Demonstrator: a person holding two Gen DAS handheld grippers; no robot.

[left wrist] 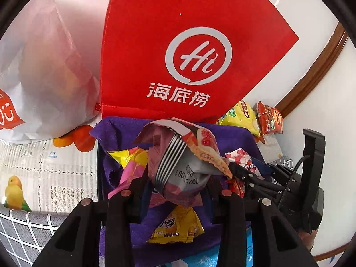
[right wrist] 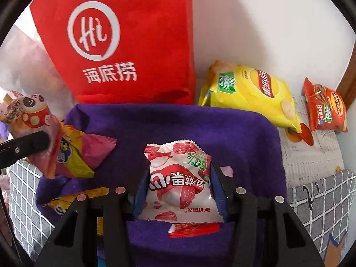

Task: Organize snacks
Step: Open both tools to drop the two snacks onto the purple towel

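In the left wrist view my left gripper [left wrist: 175,178] is shut on a crumpled mauve snack packet [left wrist: 200,142] with a silver back, held over a purple cloth-lined bin [left wrist: 233,138]. The packet hides its fingertips. My right gripper [right wrist: 179,173] is shut on a white packet printed with red lychees [right wrist: 175,191], low over the same bin [right wrist: 244,133]. Each gripper shows in the other's view: the right gripper [left wrist: 244,173] at the bin's right side, the left gripper [right wrist: 42,142] at the left edge. Pink and yellow packets [right wrist: 75,153] lie inside the bin.
A tall red bag [right wrist: 124,44] stands right behind the bin, with a white plastic bag [left wrist: 44,66] to its left. A yellow crisp bag [right wrist: 251,93] and a smaller orange-red one [right wrist: 324,106] lie at the back right by the wall. Grey checked cloth [right wrist: 322,200] surrounds the bin.
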